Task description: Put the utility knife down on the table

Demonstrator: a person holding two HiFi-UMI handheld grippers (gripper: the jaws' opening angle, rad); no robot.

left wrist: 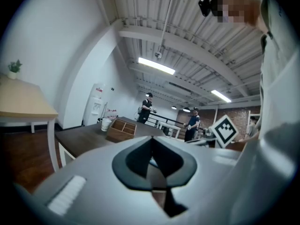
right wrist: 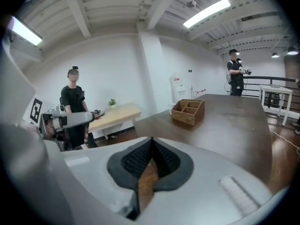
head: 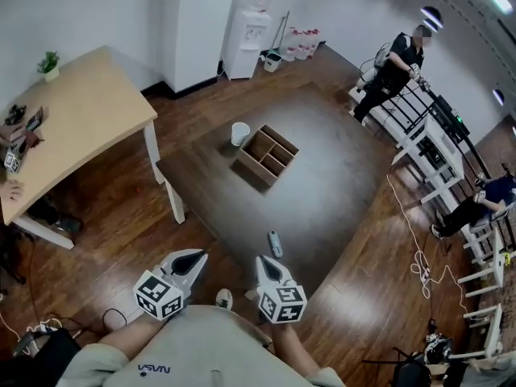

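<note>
Just behind the tongs sits a pale grey-beige short-sleeved T-shirt (head: pixel 197 341) with small dark NASA lettering (head: pixel 153 369). The left gripper (head: pixel 196 255) and right gripper (head: pixel 264 260) have light grey shells and black pads, each backed by a black-and-white marker cube (head: pixel 159 294).

A white cup (head: pixel 239 133) is standing just beside a divided wooden box (head: pixel 267 154); a plant (head: pixel 49 63) is sitting on the pale desk (head: pixel 81 111); probably a water dispenser (head: pixel 248 27) is standing behind.

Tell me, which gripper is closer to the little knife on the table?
Right. The right gripper, fingers shut and empty, sits just short of the utility knife. The left gripper is farther off, to the knife's left.
</note>
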